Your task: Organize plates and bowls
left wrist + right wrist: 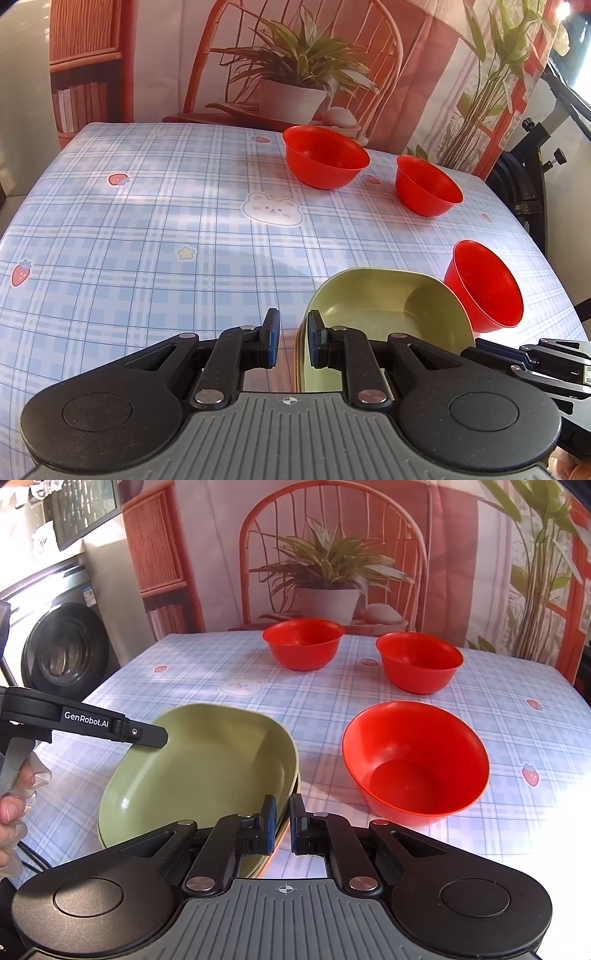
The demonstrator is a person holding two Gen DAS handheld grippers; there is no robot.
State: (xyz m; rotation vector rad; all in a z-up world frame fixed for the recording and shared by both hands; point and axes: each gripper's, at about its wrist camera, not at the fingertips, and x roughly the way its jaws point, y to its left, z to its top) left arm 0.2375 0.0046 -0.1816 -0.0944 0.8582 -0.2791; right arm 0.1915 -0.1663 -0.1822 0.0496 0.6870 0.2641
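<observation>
Bright daylight, glare on the tablecloth (517, 812) at right, fisheye-bent edges.

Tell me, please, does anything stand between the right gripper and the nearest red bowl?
Nothing visible does. The right gripper is shut on the near rim of the stacked green plates. The nearest red bowl stands just to their right, apart from them, with only bare checked tablecloth between.

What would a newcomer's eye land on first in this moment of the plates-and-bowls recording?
Three bright red bowls stand apart on the blue plaid tablecloth: two at the far edge, a larger-looking one nearer. Left of that one sits a stack of green plates, with the right gripper shut on its near rim and the left gripper at its other side.
</observation>
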